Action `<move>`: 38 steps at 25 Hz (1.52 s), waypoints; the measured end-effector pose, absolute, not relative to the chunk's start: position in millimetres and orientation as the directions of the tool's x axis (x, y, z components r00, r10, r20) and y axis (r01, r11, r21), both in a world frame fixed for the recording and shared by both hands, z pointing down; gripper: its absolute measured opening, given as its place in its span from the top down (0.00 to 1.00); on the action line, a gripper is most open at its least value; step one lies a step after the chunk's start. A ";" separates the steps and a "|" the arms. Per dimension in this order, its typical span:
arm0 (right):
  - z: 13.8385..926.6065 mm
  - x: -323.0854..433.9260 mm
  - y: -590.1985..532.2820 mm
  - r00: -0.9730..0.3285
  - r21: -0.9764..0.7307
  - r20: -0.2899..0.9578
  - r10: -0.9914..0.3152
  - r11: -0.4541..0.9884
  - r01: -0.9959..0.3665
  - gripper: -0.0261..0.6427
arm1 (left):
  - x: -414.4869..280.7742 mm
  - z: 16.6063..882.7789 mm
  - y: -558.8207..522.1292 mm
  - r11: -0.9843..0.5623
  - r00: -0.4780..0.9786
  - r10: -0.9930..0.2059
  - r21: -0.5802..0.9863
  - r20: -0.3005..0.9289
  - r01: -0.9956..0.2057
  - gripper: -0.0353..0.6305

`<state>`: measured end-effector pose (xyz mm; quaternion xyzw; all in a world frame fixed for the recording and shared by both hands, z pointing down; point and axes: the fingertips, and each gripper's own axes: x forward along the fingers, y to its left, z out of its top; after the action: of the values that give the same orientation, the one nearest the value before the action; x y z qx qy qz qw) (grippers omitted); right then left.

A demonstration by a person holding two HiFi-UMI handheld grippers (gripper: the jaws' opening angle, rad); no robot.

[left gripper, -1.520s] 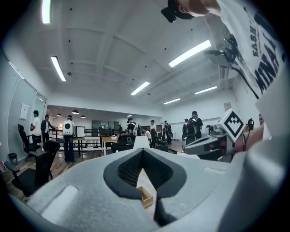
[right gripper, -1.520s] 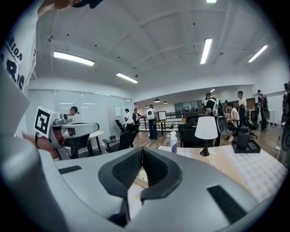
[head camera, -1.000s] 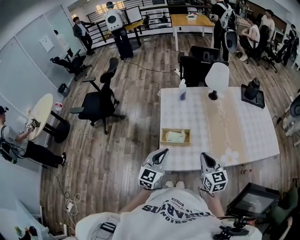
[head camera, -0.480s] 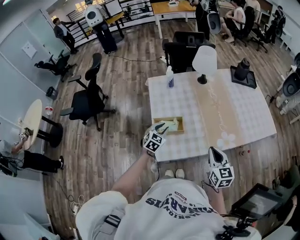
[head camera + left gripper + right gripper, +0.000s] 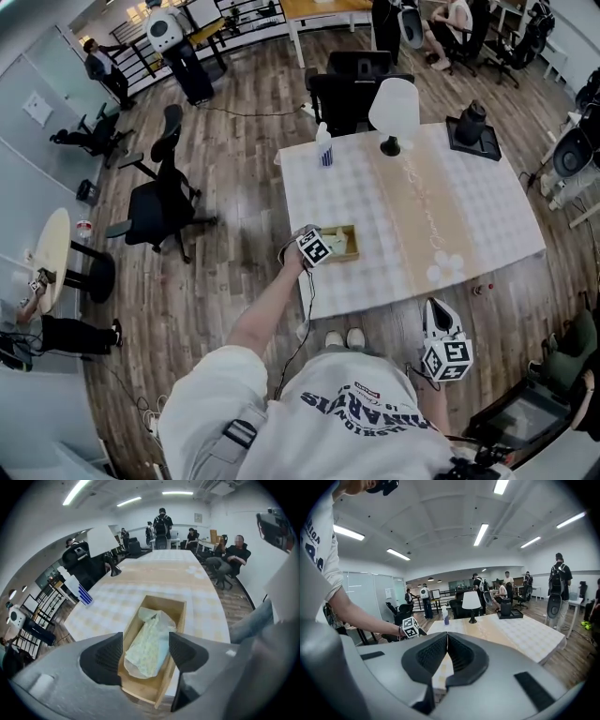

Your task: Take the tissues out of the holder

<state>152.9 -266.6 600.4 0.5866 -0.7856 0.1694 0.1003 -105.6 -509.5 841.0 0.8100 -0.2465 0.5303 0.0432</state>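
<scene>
A shallow wooden holder [image 5: 349,246] [image 5: 181,616] stands near the left front of the white table [image 5: 469,216]. A pale green tissue pack [image 5: 157,625] lies inside it. My left gripper [image 5: 326,246] [image 5: 146,644] hovers over the holder's near end. Its jaws are opening, one on each side of the pack from above, and the pads do not touch it. My right gripper [image 5: 438,315] [image 5: 446,638] hangs shut and empty off the table's front edge, near my right hip.
At the table's far side stand a white lamp [image 5: 394,101], a striped bottle [image 5: 324,148] and a black jug on a tray [image 5: 472,127]. Black office chairs [image 5: 155,202] stand left of and behind the table. People stand farther back.
My left gripper reached forward from beside my body to over the holder, and its jaws spread apart. The right gripper drew back and stayed shut.
</scene>
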 end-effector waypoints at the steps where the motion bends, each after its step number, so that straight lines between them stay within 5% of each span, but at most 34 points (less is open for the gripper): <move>1: 601.1 154.5 -266.6 -0.286 -0.149 0.357 -0.889 0.248 -0.957 0.95 | -107.7 849.0 -509.5 -0.882 0.295 -0.339 -0.192 0.893 -0.431 0.50; 11: 602.1 165.2 -263.7 -0.243 -0.142 0.361 -0.900 0.204 -0.968 0.95 | -107.7 894.7 -519.1 -0.921 0.136 -0.252 -0.194 0.958 -0.338 0.51; 12: 603.3 165.5 -263.3 -0.242 -0.145 0.363 -0.900 0.203 -0.969 0.95 | -107.9 896.5 -518.0 -0.927 0.124 -0.241 -0.191 0.963 -0.324 0.63; 13: 604.3 165.7 -262.6 -0.243 -0.145 0.365 -0.899 0.203 -0.968 0.95 | -106.7 898.2 -516.2 -0.931 0.123 -0.234 -0.186 0.964 -0.314 0.93; 38: 600.0 154.4 -279.8 -0.287 -0.152 0.341 -0.895 0.249 -0.957 0.95 | -89.6 836.8 -518.3 -0.912 0.128 -0.382 -0.352 0.915 -0.210 0.94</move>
<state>154.4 -279.8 600.0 0.5897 -0.7849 0.1662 0.0927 -89.6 -518.3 836.8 0.7478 -0.1981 0.6300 -0.0683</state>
